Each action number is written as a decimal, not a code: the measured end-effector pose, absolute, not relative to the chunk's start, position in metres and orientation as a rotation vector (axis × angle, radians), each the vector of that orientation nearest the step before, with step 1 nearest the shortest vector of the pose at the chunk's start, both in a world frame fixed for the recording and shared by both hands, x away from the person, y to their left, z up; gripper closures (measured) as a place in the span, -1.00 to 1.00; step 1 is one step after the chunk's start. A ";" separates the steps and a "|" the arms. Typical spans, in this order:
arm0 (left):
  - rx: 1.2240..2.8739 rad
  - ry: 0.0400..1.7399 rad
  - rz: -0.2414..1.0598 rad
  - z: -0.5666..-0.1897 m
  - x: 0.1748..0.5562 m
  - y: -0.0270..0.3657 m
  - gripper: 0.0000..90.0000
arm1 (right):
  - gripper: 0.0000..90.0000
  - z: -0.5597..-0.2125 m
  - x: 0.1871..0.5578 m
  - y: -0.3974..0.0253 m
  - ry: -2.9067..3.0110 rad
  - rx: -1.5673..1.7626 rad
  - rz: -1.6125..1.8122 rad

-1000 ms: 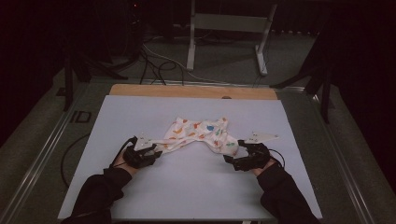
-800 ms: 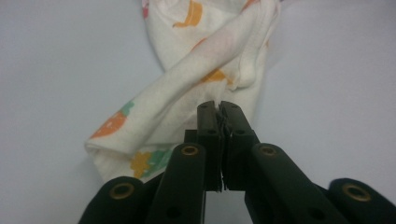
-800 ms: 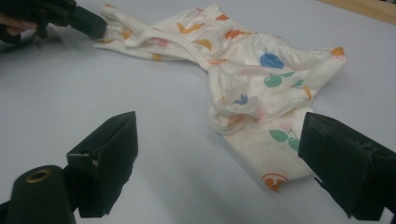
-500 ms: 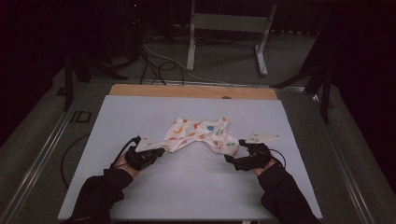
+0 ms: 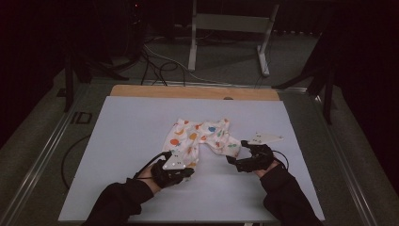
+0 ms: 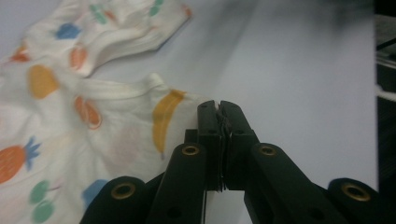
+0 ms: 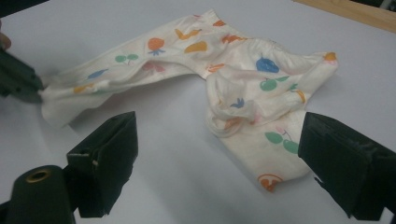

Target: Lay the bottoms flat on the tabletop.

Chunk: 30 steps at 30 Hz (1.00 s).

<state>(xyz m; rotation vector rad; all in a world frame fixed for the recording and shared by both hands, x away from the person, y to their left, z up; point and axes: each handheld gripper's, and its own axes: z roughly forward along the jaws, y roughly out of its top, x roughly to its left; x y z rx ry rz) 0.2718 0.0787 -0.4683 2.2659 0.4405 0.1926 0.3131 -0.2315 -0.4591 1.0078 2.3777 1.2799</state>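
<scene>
Two grippers at lower centre: left gripper (image 6: 219, 109) pinches a cuff of the trousers (image 5: 200, 139) mid-table, right gripper (image 7: 219, 154) spread wide before the other cuff; push deeper, then close squarely.

Cream fruit-print baby trousers (image 5: 202, 137) crumpled, lying mid white table (image 5: 122, 141), one leg stretched out
</scene>
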 end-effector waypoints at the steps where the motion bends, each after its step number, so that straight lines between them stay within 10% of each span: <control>1: 2.269 0.431 0.190 -0.468 0.272 0.076 0.96 | -0.73 -0.459 0.313 -0.232 2.378 1.008 1.283; 6: 2.240 0.395 0.126 -0.471 0.273 0.067 0.88 | -0.74 -0.459 0.313 -0.232 2.378 1.011 1.285; 10: 2.245 0.396 0.163 -0.469 0.270 0.070 0.12 | -0.74 -0.459 0.312 -0.231 2.378 1.001 1.292; 13: 2.240 0.416 0.180 -0.467 0.270 0.084 -0.07 | -0.74 -0.457 0.310 -0.231 2.377 0.994 1.302; 22: 2.226 0.496 0.219 -0.469 0.266 0.137 0.02 | -0.74 -0.459 0.305 -0.236 2.367 1.006 1.305; 30: 2.257 0.593 0.232 -0.493 0.273 0.157 0.69 | -0.74 -0.463 0.304 -0.236 2.380 1.009 1.291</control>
